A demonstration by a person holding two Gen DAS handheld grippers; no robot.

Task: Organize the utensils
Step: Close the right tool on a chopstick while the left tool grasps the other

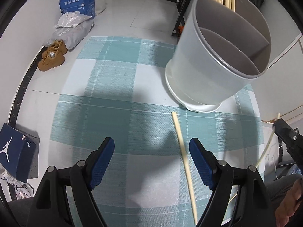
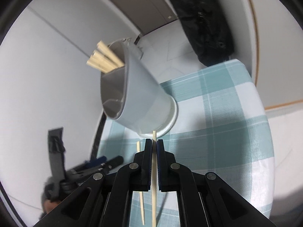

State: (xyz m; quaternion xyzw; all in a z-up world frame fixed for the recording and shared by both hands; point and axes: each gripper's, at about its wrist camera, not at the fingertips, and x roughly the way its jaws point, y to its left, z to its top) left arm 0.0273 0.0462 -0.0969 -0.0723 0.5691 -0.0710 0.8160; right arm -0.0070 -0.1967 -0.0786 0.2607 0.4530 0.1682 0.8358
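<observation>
Chopsticks being sorted on a checked table

On the teal-and-white checked table (image 1: 117, 87), one chopstick (image 1: 184, 157) lies just inside the left gripper (image 1: 151, 158), whose jaws stand wide. The right gripper (image 2: 154, 147) has its jaws clamped on a second chopstick (image 2: 154, 170). Beyond stands a grey divided holder (image 1: 208, 71) containing chopsticks; boxes and shoes (image 1: 52, 56) sit on the floor.

One utensil holder (image 1: 208, 70), two loose chopsticks (image 2: 154, 179) (more bundled inside), two shoes (image 1: 52, 56), two boxes (image 1: 77, 5).
</observation>
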